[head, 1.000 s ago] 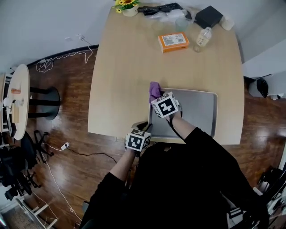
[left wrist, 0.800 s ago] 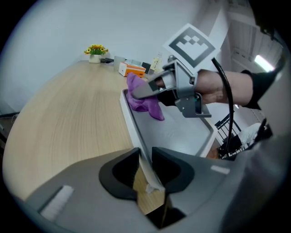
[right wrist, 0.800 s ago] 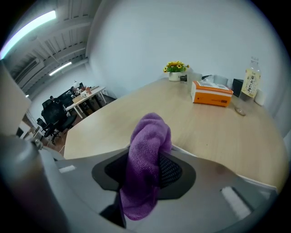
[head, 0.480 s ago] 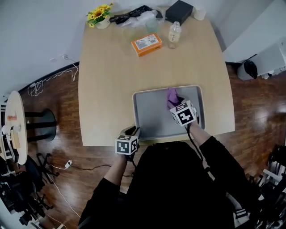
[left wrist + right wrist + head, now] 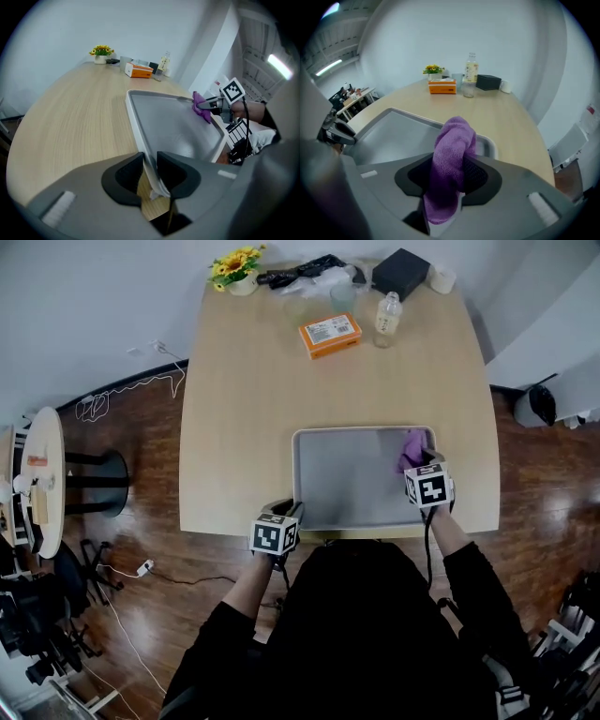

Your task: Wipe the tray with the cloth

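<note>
Table comes first: the big, pale wooden table [image 5: 244, 409] has not changed, and the stuff at its far end sits well away from the work. Near the person lies the flat grey metal tray [image 5: 347, 479], in the same spot on the table as a second ago. The left gripper [image 5: 284, 512] has stayed put too. Its jaws are pinched on the tray's rim at the near left corner, so the tray cannot slide.

The big change is the right gripper [image 5: 418, 466]. A second ago it was at the tray's far left corner, then it was over the middle, and now it is at the far right corner. Its jaws are squeezed on the small, fluffy purple cloth [image 5: 411, 448], which sticks out in front and seems to touch the tray just by the far right rim.

So I think one long wipe has just gone across the far side of the tray, from left to right. The near part of the tray probably still needs a wipe, so the job looks only partly done.
</note>
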{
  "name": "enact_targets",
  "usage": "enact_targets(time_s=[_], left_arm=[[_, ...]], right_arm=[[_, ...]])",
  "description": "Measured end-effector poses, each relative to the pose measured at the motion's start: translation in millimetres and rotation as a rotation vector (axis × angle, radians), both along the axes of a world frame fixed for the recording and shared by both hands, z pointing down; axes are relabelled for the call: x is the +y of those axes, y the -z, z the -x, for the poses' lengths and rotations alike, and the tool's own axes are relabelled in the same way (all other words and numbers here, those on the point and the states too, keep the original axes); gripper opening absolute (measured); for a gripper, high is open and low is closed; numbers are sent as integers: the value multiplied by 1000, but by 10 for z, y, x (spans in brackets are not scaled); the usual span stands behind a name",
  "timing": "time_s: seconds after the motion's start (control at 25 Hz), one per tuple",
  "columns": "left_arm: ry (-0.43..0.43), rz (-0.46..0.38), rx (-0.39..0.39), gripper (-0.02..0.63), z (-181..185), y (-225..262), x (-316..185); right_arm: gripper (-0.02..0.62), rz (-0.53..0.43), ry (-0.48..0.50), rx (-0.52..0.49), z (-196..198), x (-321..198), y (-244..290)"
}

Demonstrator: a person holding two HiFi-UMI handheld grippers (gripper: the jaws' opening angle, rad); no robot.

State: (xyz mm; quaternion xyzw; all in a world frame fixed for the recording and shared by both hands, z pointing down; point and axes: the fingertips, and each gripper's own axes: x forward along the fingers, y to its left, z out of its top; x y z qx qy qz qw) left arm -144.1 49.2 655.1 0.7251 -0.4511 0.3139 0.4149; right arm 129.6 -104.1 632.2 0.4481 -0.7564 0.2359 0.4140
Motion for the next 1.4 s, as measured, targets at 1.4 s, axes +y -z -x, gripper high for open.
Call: enact_targets(time_s=[1.4], left_arm=[[-15,55,14,91,-35,-23,-7]], right_arm=[[153,-21,38,9,-480,497,-11]])
